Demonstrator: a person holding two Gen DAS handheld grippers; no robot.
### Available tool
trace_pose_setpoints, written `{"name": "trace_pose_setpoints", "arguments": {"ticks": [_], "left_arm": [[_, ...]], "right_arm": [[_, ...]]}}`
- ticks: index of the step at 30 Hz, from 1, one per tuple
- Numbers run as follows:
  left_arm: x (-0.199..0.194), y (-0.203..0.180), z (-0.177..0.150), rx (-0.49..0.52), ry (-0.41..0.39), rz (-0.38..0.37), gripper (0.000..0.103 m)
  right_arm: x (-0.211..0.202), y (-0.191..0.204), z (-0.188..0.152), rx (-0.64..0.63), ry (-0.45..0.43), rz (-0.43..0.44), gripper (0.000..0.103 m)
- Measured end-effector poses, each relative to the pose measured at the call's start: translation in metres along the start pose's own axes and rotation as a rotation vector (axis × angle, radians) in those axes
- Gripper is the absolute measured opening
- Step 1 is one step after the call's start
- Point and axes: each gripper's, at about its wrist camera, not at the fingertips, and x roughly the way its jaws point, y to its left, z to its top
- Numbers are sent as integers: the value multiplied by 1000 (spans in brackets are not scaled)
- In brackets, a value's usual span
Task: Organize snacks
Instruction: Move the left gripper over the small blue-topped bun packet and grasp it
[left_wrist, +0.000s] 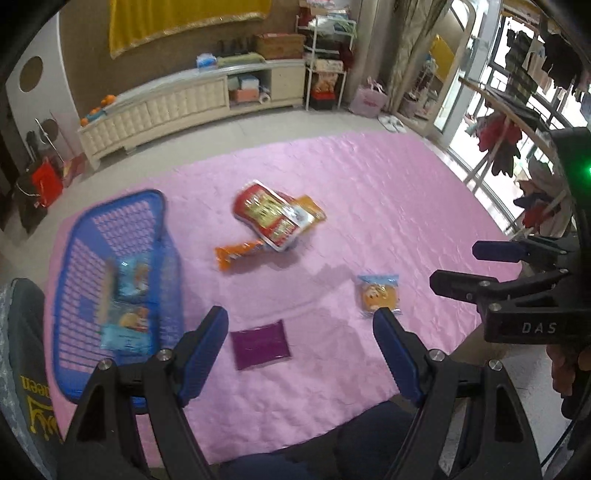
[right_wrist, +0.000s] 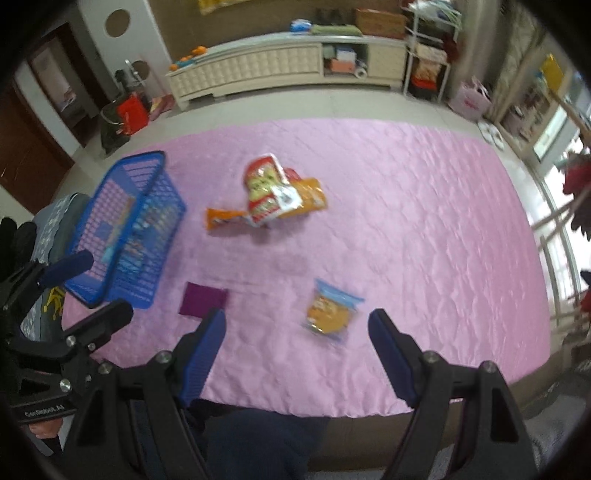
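On the pink quilt (left_wrist: 369, 206) stands a blue mesh basket (left_wrist: 147, 206) at the left, with blue snack packets (left_wrist: 129, 306) inside. A purple packet (left_wrist: 260, 343) lies just ahead of my left gripper (left_wrist: 299, 325), which is open and empty. A cookie packet with a blue top (right_wrist: 330, 312) lies between the open, empty fingers of my right gripper (right_wrist: 297, 325), a little beyond them. Further off, a red bag (left_wrist: 267, 214) lies over orange bags (left_wrist: 238, 253). The right gripper (left_wrist: 469, 266) shows at the right edge of the left wrist view.
A long cream cabinet (left_wrist: 192, 103) runs along the far wall, a white shelf rack (left_wrist: 327, 62) beside it. A red bag (left_wrist: 46, 182) sits on the floor at left. Clothes hang on a rack (left_wrist: 517, 122) at right. A person's dark-clothed knees (right_wrist: 266, 439) are below the grippers.
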Motion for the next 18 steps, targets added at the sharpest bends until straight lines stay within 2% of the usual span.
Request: {"name": "trace_pose_setpoints", "arguments": {"ticks": [5, 11, 18], "left_arm": [[33, -22, 2, 12, 56, -15, 79], [72, -43, 5, -26, 136, -56, 79], [117, -68, 7, -15, 195, -55, 79]], "right_arm": [[13, -31, -12, 48, 23, -2, 83], [30, -63, -25, 103, 42, 17, 83], [49, -100, -42, 153, 75, 32, 83]]}}
